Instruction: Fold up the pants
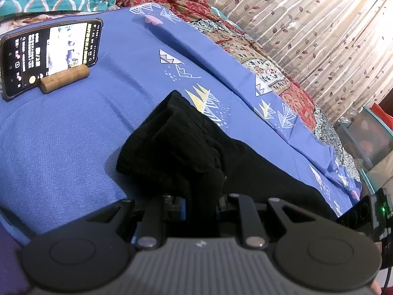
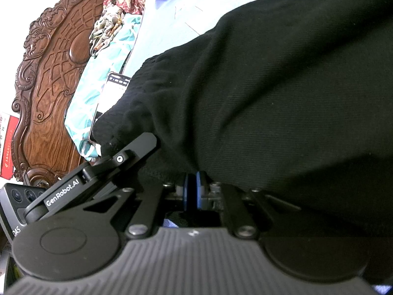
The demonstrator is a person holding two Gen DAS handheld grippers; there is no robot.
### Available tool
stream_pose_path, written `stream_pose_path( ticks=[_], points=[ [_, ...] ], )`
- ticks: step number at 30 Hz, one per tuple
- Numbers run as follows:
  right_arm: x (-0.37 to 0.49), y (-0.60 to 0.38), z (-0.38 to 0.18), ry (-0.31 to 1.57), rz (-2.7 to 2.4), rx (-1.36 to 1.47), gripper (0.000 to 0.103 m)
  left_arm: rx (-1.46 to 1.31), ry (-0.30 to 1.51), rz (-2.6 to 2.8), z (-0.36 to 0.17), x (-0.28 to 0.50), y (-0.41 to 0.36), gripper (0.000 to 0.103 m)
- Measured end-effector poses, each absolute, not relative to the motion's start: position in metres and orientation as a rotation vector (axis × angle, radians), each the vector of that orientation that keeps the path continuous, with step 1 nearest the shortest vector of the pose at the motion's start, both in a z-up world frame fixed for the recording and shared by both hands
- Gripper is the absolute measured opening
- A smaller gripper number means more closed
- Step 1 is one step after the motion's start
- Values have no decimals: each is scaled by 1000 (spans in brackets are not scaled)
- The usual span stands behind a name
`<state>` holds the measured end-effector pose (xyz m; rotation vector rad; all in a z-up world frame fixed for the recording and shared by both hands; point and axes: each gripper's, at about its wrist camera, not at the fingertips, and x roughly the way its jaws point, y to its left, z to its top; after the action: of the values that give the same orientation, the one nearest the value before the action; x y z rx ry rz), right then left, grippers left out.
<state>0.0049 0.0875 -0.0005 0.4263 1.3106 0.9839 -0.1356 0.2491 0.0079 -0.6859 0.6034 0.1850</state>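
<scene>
The black pants [image 1: 196, 152] lie on a blue bedsheet [image 1: 61, 135], bunched near the waistband. My left gripper [image 1: 200, 196] is shut on a bundle of the black fabric, which hides its fingertips. In the right wrist view the pants [image 2: 282, 93] fill most of the frame. My right gripper [image 2: 192, 191] is shut, its blue pads pressed together on the fabric's lower edge. The left gripper [image 2: 137, 152] also shows there, at the pants' edge just left of mine.
A phone [image 1: 49, 56] leans on a wooden block [image 1: 65, 78] at the sheet's far left. Patterned quilts [image 1: 270, 68] and a curtain [image 1: 319, 24] lie beyond the sheet. A carved wooden headboard [image 2: 56, 78] stands at the left in the right wrist view.
</scene>
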Motion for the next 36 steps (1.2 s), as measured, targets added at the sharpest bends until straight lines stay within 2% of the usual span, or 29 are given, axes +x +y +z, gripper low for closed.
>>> stream_pose_path(
  ticks=[9, 15, 23, 30, 32, 36],
  points=[
    [-1, 94, 7, 1278, 1000, 362, 9, -615, 590, 146, 20, -135, 229, 17],
    [3, 89, 4, 1295, 1001, 419, 12, -574, 584, 122, 26, -135, 216, 17],
    [20, 20, 17, 1182, 866, 534, 15, -366, 572, 29, 39, -133, 164, 17],
    [29, -52, 39, 1027, 739, 636, 15, 176, 534, -111, 48, -111, 56, 19],
    [28, -66, 41, 1001, 704, 654, 15, 361, 564, -160, 38, -99, 16, 25],
    [27, -93, 39, 978, 610, 669, 17, 439, 623, -197, 17, -91, -17, 29]
  ],
)
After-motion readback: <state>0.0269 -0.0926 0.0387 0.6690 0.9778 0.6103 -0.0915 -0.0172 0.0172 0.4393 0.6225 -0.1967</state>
